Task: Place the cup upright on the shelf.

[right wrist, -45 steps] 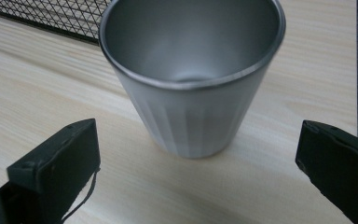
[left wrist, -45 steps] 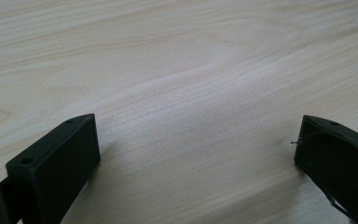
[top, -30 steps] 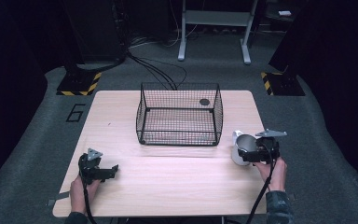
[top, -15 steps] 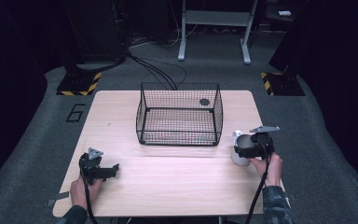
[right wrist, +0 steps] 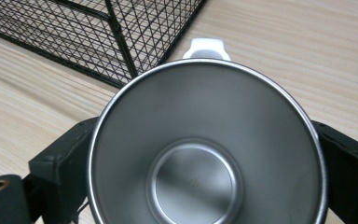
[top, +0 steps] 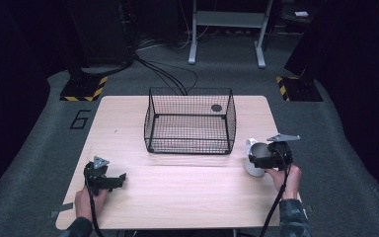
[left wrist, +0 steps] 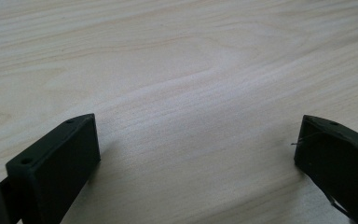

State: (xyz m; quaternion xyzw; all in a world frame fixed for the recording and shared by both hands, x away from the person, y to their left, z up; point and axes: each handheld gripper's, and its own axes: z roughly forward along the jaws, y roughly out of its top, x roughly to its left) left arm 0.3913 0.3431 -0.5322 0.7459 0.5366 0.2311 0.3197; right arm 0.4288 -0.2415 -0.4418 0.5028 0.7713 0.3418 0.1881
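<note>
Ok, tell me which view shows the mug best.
The right gripper view: the mug is close up, its steel inside, rim and white handle plain between the right gripper's jaws. The high view shows the mug small and partly hidden by the right gripper. The left gripper view looks at bare table.

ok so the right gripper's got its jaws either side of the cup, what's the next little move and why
Probably lift the cup slightly off the table. The right gripper has one jaw on each side of it and looks closed on it, while in the high view it seems to sit on the wood just right of the wire basket. The left gripper rests open, apart.
</note>
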